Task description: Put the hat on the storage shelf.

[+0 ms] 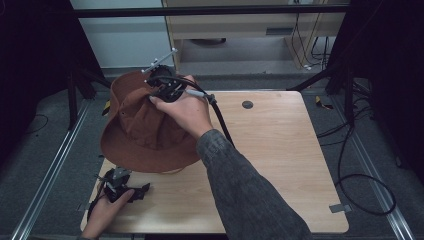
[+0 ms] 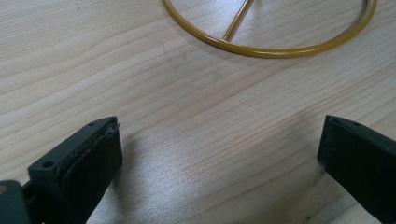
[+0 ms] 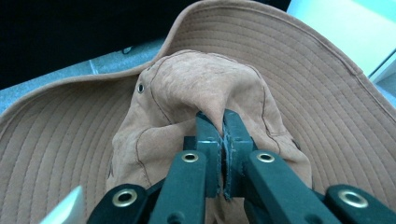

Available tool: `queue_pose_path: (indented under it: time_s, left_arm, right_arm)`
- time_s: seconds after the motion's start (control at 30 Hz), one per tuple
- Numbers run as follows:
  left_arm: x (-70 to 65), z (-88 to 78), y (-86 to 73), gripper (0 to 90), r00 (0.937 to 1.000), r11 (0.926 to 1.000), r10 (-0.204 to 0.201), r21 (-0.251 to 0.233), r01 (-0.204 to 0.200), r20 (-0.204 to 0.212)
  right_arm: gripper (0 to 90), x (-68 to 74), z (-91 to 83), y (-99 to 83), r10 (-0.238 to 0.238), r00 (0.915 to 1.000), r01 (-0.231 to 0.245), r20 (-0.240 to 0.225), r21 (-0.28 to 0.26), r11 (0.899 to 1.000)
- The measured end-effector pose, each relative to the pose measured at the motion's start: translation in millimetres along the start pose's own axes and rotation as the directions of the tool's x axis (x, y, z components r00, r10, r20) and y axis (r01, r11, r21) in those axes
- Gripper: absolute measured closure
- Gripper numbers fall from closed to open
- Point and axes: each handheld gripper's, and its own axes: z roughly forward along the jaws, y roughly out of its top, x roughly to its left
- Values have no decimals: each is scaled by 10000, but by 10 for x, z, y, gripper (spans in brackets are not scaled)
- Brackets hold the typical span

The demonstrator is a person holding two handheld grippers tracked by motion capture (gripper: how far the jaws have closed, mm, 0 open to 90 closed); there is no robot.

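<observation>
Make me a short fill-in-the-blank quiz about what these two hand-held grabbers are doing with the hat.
1. The right gripper pinches the crown of a brown ____.
2. The left gripper rests low on the wooden table with its fingers wide ____.
3. Ahead of the left gripper lies a yellow metal ____ on the table.
4. The hat sits over the table's ____ side in the high view.

Missing words: hat; open; ring; left

brown wide-brimmed cloth hat (image 3: 299,88): matt, stitched | light wooden table (image 2: 196,140): smooth, faint sheen | yellow metal ring stand (image 2: 266,49): glossy | black gripper pads (image 2: 93,172): matt, rubbery
</observation>
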Motion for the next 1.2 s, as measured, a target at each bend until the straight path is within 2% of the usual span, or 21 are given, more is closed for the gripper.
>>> queue_pose_path:
  time_s: [0.6, 0.7, 1.0, 1.2]
  left_arm:
    - [-2, 1, 0, 0, 10000, 10000, -2, -9, 2, 1]
    - [-2, 1, 0, 0, 10000, 10000, -1, -9, 1, 1]
    - [-2, 1, -1, 0, 10000, 10000, 0, -9, 0, 0]
    - [-2, 0, -1, 0, 10000, 10000, -8, -7, 8, 0]
  right_arm:
    - [863, 32, 73, -52, 31, 10000, -31, -72, 17, 10000]
    - [842, 39, 81, -60, 101, 9998, -102, -197, -26, 9999]
    - [817, 52, 74, -66, 49, 9999, -49, -125, 30, 10000]
    - [745, 63, 83, -63, -11, 10000, 11, -84, 23, 10000]
